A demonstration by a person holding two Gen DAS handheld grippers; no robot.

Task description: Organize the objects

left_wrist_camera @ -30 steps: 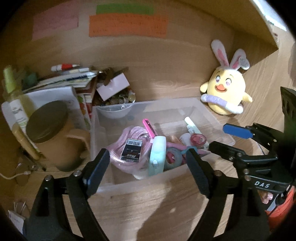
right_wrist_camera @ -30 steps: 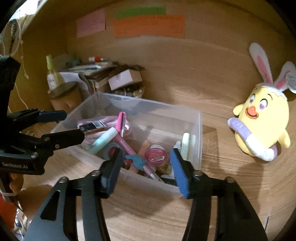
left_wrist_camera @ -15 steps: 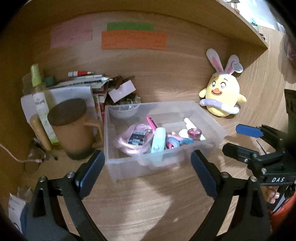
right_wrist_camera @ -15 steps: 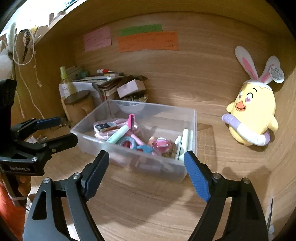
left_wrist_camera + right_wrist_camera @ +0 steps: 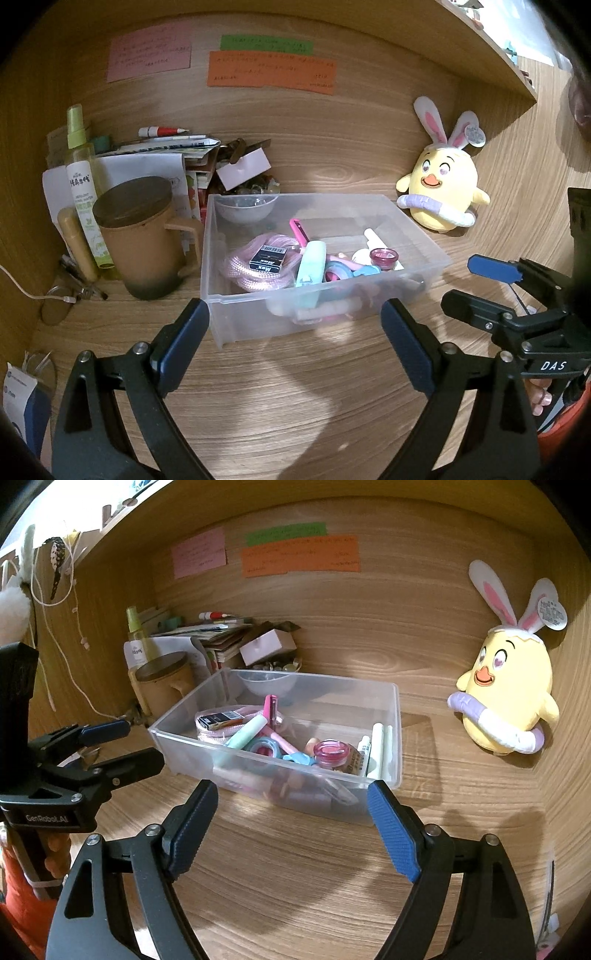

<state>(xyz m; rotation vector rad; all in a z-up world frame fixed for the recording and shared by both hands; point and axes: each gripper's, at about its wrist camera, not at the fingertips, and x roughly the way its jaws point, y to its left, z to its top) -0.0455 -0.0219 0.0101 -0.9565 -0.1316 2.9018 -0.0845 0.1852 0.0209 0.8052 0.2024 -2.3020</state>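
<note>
The left gripper [image 5: 295, 339] hangs above the wooden desk [image 5: 288, 406] with its jaws spread wide and nothing between them. The right gripper [image 5: 293, 823] is likewise wide open and empty, and it shows at the right edge of the left wrist view, off to the side of the left one.

Just ahead of both sets of fingertips, and apart from them, sits the clear plastic bin [image 5: 236, 321] on the desk. Its near wall lies in the gap framed by the left gripper's fingers. Inside it, toward the near side, is a coiled pink cord [image 5: 243, 271] with a small black box [image 5: 269, 259] resting on top. Beside these, to the right, a mint-green tube [image 5: 312, 266] lies lengthways, with a pink razor-like tool [image 5: 298, 229] behind it. Further right are a roll of tape [image 5: 263, 746], a small pink jar [image 5: 384, 255] and white tubes [image 5: 377, 751] along the bin's right wall. A small clear bowl [image 5: 245, 208] sits in the far left corner of the bin.

To the left of the bin, just beside it, stands a brown lidded mug [image 5: 142, 236], its handle toward the bin. Behind the mug are a green spray bottle [image 5: 82, 173] and a pile of papers and books [image 5: 166, 151]. Beyond and to the right of the bin, well apart from the grippers, a yellow chick plush with bunny ears [image 5: 441, 188] leans against the back wall. Pink, green and orange paper notes [image 5: 271, 70] are stuck high on that wall.
</note>
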